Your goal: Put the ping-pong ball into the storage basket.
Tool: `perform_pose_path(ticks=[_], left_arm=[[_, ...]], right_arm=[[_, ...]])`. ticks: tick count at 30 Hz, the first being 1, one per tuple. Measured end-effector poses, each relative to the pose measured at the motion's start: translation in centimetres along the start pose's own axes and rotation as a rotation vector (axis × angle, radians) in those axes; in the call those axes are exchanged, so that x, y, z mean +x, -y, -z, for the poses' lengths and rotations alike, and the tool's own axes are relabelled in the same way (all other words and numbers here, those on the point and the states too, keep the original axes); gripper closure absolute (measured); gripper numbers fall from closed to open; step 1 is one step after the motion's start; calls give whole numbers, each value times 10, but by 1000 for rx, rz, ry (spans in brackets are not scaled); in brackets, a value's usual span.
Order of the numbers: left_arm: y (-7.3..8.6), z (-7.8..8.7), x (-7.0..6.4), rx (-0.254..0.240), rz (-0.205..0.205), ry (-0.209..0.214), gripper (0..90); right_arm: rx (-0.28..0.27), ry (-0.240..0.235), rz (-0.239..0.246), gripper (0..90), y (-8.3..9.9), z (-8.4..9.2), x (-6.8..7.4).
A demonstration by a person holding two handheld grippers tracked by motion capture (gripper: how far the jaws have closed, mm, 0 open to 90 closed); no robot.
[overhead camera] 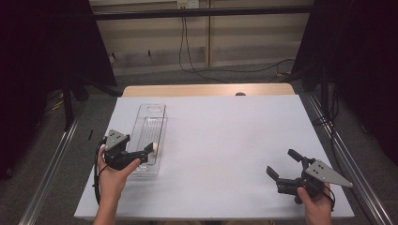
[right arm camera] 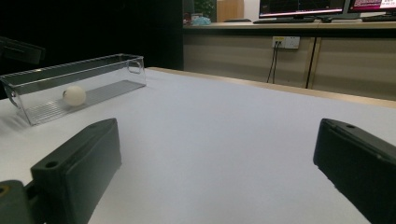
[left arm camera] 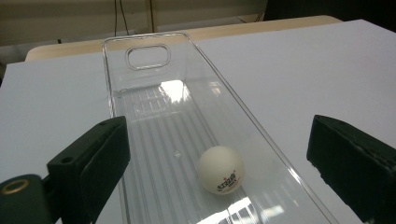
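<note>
A white ball is lying on the ribbed floor of a long clear box. The ball is sitting near the end of the box that is closest to the person, and it is touching nothing but the floor of the box. The box is lying on the left part of the white table.

The left gripper is hanging over the near end of the box. Its jaws are standing wide apart and are gripping nothing. The ball is lying free between and below them, not touched by either one.

The right gripper is resting far away, near the right front corner of the table. Its jaws are standing wide apart too, with only bare table between them. From the right gripper view, the box and the ball are showing far off at the left.
</note>
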State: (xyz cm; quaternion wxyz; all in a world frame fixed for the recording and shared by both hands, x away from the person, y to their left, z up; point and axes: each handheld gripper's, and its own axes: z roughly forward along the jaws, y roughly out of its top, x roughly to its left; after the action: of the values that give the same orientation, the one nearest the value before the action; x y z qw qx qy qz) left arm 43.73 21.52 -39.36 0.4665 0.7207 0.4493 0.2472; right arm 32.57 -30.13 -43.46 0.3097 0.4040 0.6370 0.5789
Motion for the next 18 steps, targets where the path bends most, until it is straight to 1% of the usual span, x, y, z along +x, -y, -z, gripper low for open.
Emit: perform_pose_path(ticks=[1, 2, 5, 9, 10, 12, 14, 15, 16, 17, 18], left_arm=[[1, 0, 0, -9, 4, 9, 53], [3, 1, -1, -16, 0, 7, 53], [6, 3, -2, -25, -6, 19, 43], [10, 7, -2, -40, -28, 17, 41], [11, 8, -2, -51, -23, 26, 41], [13, 11, -2, -63, -24, 25, 43], [14, 12, -1, -63, -13, 36, 43], [16, 13, -1, -68, -4, 31, 42], [17, 13, 0, -67, -8, 40, 43], [18, 14, 0, -64, -6, 35, 42], [18, 15, 0, -71, 5, 41, 41]], right_arm=[[0, 0, 1, 5, 0, 0, 0], [1, 3, 2, 5, 0, 0, 0], [3, 1, 0, 5, 0, 0, 0], [3, -4, 3, 5, 0, 0, 0], [3, -4, 3, 5, 0, 0, 0], [4, -3, 0, 5, 1, 0, 0], [6, -5, 7, 5, 1, 0, 0], [10, -6, 4, 5, 1, 0, 1], [9, -5, 1, 5, 1, -1, 1], [7, -4, 3, 5, 1, -1, 1], [10, -6, 5, 5, 0, -1, 1]])
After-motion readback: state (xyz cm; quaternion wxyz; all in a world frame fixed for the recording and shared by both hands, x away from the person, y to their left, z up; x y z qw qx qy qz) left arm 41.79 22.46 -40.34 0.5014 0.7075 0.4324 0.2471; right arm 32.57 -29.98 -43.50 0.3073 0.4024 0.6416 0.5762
